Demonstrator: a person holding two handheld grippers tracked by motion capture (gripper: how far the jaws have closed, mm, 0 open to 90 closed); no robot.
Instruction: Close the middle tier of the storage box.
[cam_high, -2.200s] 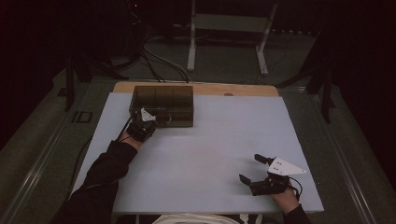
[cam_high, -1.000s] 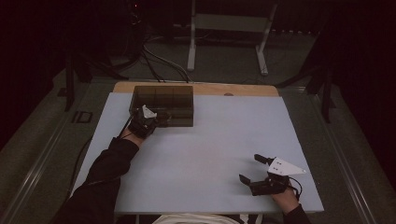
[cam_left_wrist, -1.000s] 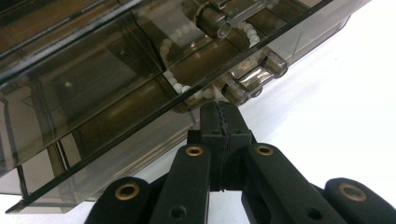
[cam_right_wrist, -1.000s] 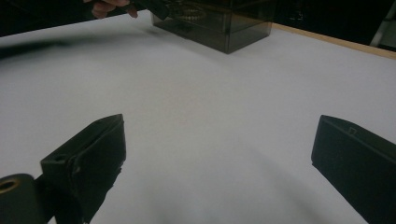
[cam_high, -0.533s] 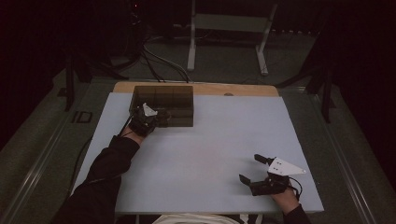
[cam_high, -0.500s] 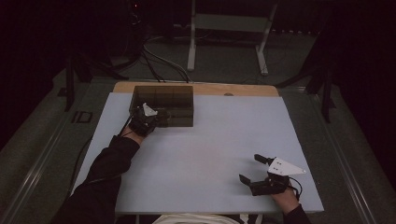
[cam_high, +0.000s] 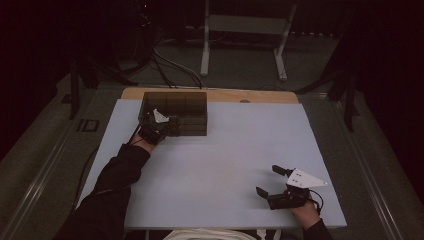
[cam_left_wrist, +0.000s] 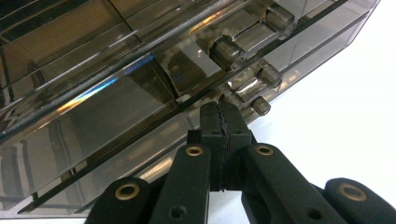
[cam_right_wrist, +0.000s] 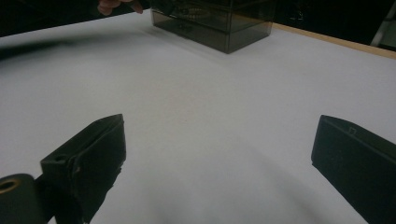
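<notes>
We count one smoked-plastic drawer box (cam_high: 175, 113) at the worktop's (cam_high: 220, 150) far-left edge. Left claw (cam_left_wrist: 223, 117) is pressed together against its front; right claw (cam_high: 274, 181) stands apart near the front-right corner.

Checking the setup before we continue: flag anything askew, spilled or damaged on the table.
Nothing stands out. The smoky clear drawer box sits upright and square at the table's far edge, no cracks visible. The left gripper is shut at its front; the right gripper rests open.

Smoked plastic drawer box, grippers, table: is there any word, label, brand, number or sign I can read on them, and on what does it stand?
None can be read.
Smoked plastic drawer box: clear walls and handles, no lettering.
Left gripper: black jaws shut, with brass rivets, no marking.
Right gripper: its grey plate is blank.
White table: bare, no print.
</notes>
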